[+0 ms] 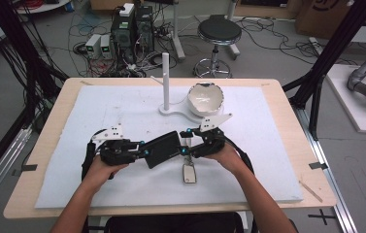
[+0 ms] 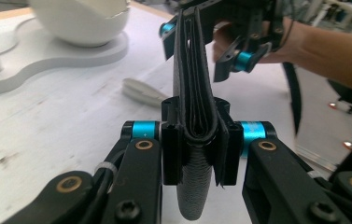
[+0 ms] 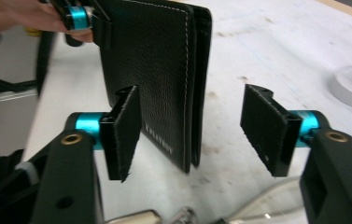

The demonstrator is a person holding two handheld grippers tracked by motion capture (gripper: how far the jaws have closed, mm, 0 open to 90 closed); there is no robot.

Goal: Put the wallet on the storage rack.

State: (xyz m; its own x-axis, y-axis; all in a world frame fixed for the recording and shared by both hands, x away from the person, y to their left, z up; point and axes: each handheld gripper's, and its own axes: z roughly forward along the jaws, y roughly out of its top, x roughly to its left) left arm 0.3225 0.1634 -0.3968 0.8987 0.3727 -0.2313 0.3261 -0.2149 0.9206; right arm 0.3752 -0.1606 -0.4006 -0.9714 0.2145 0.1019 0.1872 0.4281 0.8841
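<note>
While the left tool (image 2: 197,140) pinches one black wallet (image 1: 161,149), right tool (image 3: 192,133) spread around it, one white bowl (image 1: 206,99) behind.

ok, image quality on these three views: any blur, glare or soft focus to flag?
High view: even light, soft and low in detail, no harsh shadows; the white bowl is bright but readable. Left gripper view: the wallet is sharp at the jaws, while the right gripper behind it and the far edges are blurred. Right gripper view: wallet grain and stitching are crisp, table beyond is soft, its lower edge smeared.

Wallet (image 1: 162,149) between both grippers, keys (image 1: 189,174) on table before it, bowl (image 1: 205,99) behind, on stand (image 1: 171,109)
</note>
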